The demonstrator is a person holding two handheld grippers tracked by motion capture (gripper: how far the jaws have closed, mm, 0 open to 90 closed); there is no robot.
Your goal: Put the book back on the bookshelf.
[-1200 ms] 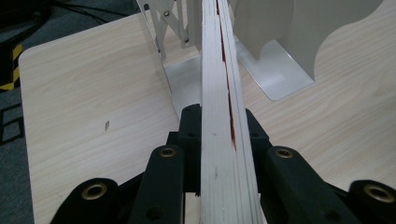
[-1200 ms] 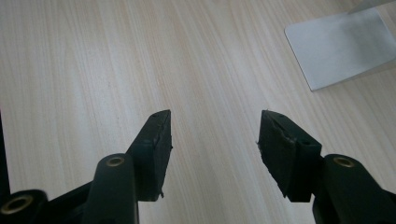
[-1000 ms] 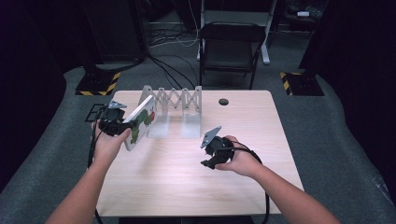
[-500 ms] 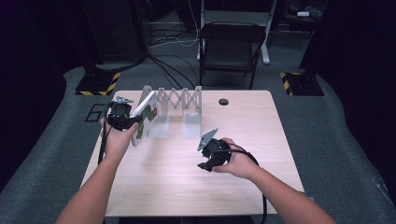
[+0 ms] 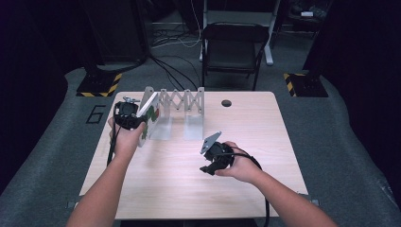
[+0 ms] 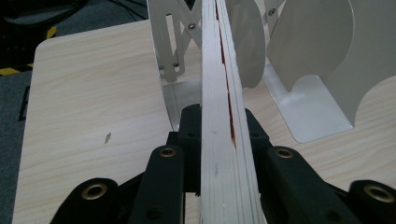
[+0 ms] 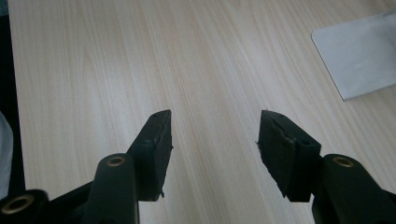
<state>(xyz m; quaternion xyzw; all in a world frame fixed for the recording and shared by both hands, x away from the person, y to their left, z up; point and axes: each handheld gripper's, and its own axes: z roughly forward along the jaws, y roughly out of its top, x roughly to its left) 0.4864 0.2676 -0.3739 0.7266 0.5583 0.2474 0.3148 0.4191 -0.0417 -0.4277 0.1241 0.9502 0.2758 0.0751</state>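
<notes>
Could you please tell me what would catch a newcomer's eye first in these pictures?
Probably the left tongs, shut on a thin book held edge-on, at the left end of a white expandable metal book rack near the table's far edge. Next, the right tongs hang open over bare light wood table, holding nothing.

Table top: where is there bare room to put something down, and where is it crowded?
The table is bare over its whole right half, from the right tongs to the right edge, apart from a small dark disc near the far edge. The near strip between the forearms is also free. It is crowded far-left, where the left tongs hold a book at the folding metal rack.
</notes>
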